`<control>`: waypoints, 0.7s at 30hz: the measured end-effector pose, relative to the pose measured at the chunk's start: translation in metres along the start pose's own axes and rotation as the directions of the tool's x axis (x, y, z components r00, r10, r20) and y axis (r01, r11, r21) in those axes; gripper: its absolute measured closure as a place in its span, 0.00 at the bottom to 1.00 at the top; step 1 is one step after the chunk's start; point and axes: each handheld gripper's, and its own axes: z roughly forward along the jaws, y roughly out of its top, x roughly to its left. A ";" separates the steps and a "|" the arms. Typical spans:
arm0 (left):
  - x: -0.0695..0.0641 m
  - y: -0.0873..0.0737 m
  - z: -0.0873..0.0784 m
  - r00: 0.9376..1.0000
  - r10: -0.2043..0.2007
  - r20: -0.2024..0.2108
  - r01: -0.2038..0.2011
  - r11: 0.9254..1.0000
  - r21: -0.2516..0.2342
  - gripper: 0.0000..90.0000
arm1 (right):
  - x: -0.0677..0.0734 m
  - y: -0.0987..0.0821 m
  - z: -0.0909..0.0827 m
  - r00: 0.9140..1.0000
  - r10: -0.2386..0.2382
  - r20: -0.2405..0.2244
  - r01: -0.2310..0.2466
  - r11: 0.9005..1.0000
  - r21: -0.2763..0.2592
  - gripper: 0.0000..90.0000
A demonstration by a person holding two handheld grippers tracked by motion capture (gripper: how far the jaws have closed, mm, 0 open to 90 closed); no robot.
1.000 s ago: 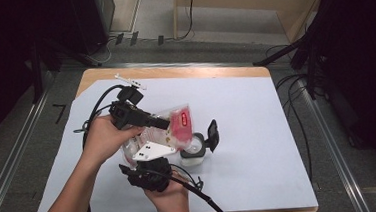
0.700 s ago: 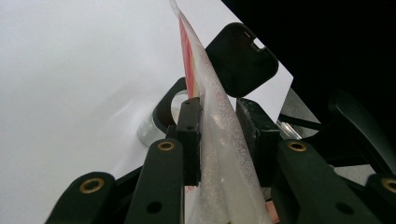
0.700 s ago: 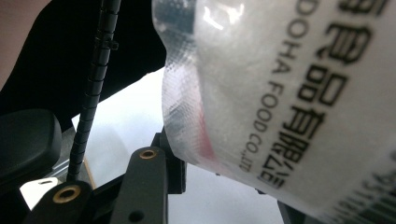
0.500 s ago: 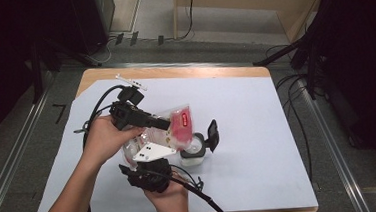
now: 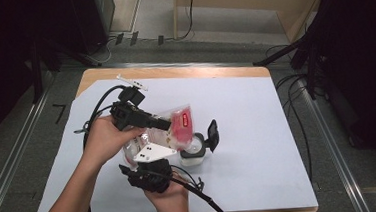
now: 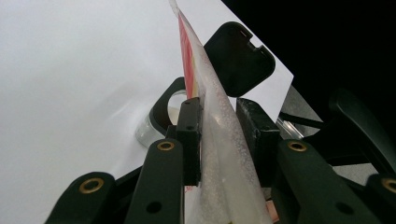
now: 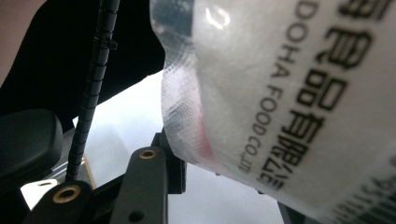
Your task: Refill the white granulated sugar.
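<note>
Clear plastic bag: a sealed pouch [image 5: 165, 132] with a red label and white grains inside, held up off the table between both grippers, its red end tipped over the small container.
Left gripper: left gripper [image 6: 219, 135] comes in from the upper left in the high view [image 5: 169, 123]; its own view has the pouch [image 6: 219, 154] edge-on between the two black pads, both pressing on the film, so it is clamped on the pouch.
Right gripper: right gripper [image 5: 147, 154] sits under the pouch near the table's front edge; its own view has the printed back of the pouch [image 7: 289, 102] close up, with one jaw against the lower edge. The other jaw is hidden, so I cannot tell whether it really grips.
Container: a small clear tub [image 5: 193, 153] with a black rim, standing on the white sheet just right of the pouch; its black lid [image 5: 212, 134] is flipped up.
Table: a wooden top under a white sheet [image 5: 258, 131].
</note>
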 end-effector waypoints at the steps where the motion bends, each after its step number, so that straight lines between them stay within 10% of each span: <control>1: 0.000 0.000 0.000 1.000 -0.001 0.000 0.001 1.000 -0.002 0.80 | 0.000 0.000 0.000 1.000 -0.001 -0.001 0.001 1.000 0.003 0.71; 21: -0.001 0.001 0.000 1.000 0.000 -0.004 0.000 1.000 -0.003 0.80 | -0.001 0.001 -0.002 1.000 0.001 -0.008 -0.001 1.000 0.012 0.71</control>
